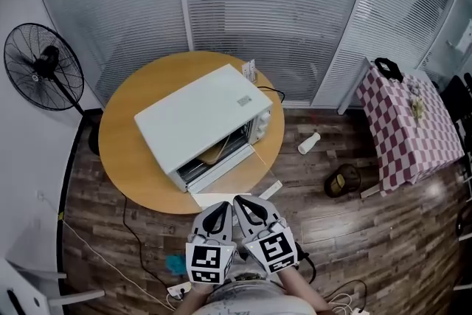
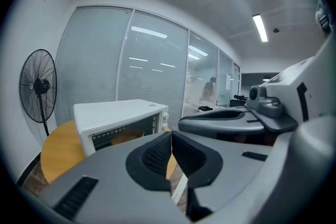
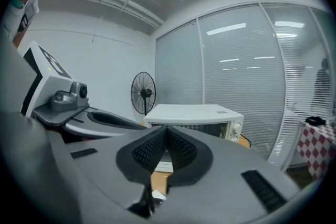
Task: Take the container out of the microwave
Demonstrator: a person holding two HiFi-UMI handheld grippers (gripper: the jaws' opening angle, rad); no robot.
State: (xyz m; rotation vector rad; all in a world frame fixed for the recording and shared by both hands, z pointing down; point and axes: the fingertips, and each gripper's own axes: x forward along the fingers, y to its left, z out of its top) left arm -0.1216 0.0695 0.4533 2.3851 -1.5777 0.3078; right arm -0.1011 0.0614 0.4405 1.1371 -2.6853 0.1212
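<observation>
**Left gripper** [image 2: 170,150]: your fingers [image 2: 154,156] meet pad to pad, with nothing between them.

**Right gripper** [image 3: 166,140]: likewise closed and empty.

You hold both side by side close to your body, just short of the table [image 1: 122,151], with their tips aimed at the microwave [image 1: 198,113]. This reads as a ready stance ahead of a reach, not a grasp.

**Microwave:** it sits slantwise on the round table with its door [image 1: 225,173] dropped forward, so the open cavity faces you.

**Container** [image 1: 213,153]: a tan shape inside the cavity, well apart from both grippers. The task is judged not yet begun, and you would need to part the fingers before entering.

**Hard to make out:** the container's form, rim and depth, because the microwave's top covers most of it from above. In the left gripper view it shows only as a tan patch behind the front edge. In the right gripper view the cavity is dark and partly masked by your own fingers.
</observation>
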